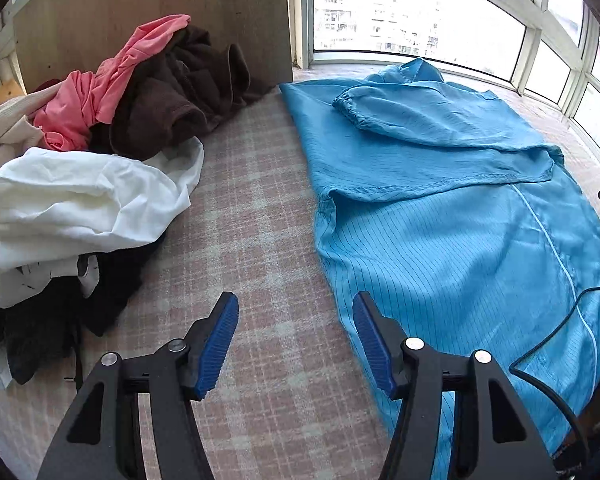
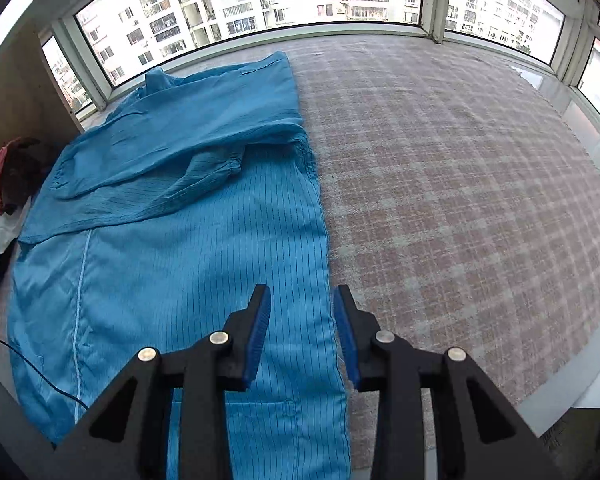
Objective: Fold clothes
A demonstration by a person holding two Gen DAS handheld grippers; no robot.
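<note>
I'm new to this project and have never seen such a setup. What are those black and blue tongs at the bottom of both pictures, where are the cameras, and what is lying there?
The tongs are two-finger tools that a person carries, one per hand. Each has a wide-angle camera looking forward along its fingers, so each picture is taken from a tool itself. One picture shows the left hand-held gripper, the other the right hand-held gripper. Both stand open with nothing between the blue pads, so nothing is held.

Below them lies a checked cloth surface beside big windows. A blue striped coat is spread flat on it, its sleeves folded across the chest. In the left view, a heap of unfolded clothes sits beside it: a white garment, a pink one and a brown one.
</note>
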